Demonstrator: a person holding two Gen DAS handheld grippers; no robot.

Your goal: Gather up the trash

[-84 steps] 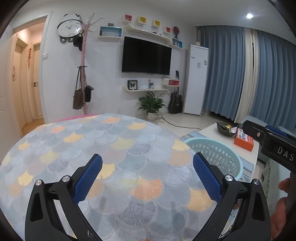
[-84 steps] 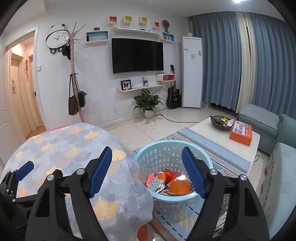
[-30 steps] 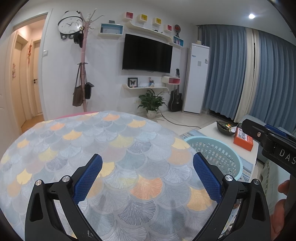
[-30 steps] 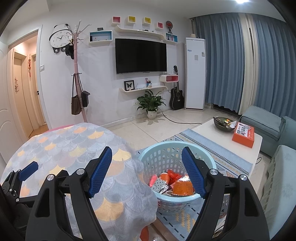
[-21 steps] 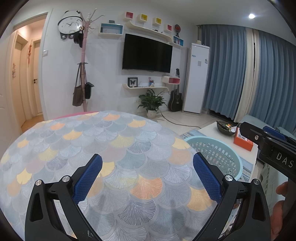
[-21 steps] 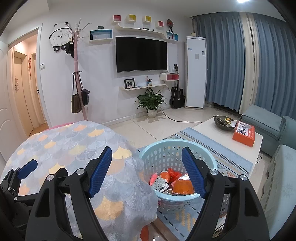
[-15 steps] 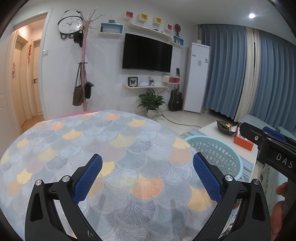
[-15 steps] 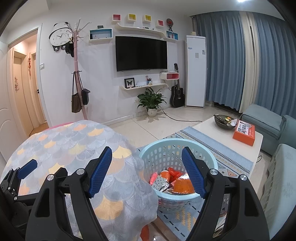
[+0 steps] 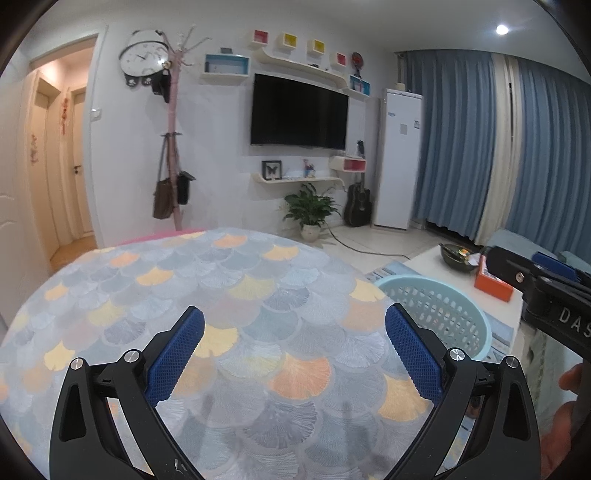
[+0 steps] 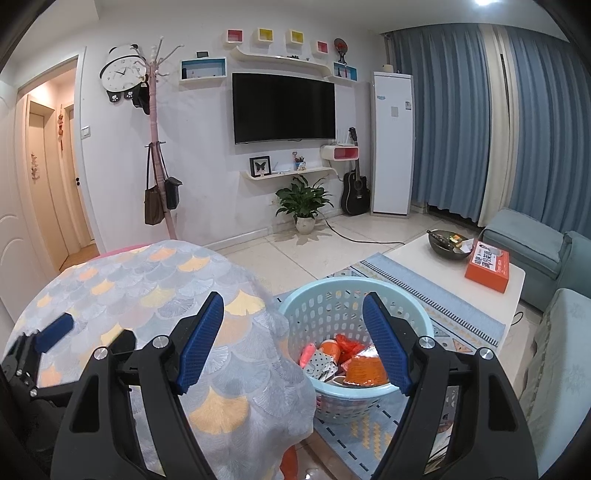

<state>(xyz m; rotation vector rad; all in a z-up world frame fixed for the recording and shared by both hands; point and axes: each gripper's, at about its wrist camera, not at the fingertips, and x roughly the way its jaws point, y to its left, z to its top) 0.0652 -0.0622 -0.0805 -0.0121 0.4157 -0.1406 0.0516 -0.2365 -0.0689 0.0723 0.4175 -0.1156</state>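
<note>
Orange and red wrappers, trash (image 10: 351, 363), heaped in pale blue laundry basket (image 10: 421, 317) on floor rug (image 10: 465, 317), at 3 o'clock of round table. Right gripper (image 10: 291, 339) above basket's near rim, jaws wide, holding nothing. Left gripper (image 9: 293, 350) over fan-pattern tablecloth (image 9: 240, 280), jaws wide, holding nothing. Basket at 2 o'clock from left gripper. White coffee table (image 10: 417, 254) beyond basket, orange box (image 10: 487, 266) on it.

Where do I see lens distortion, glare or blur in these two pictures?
Left wrist view: fisheye bends the door frame; the ceiling lamp glares; the clock carries a bright spot. Right wrist view: curtains bow outward, dark corners vignette, and the trash in the basket stays fairly sharp.
</note>
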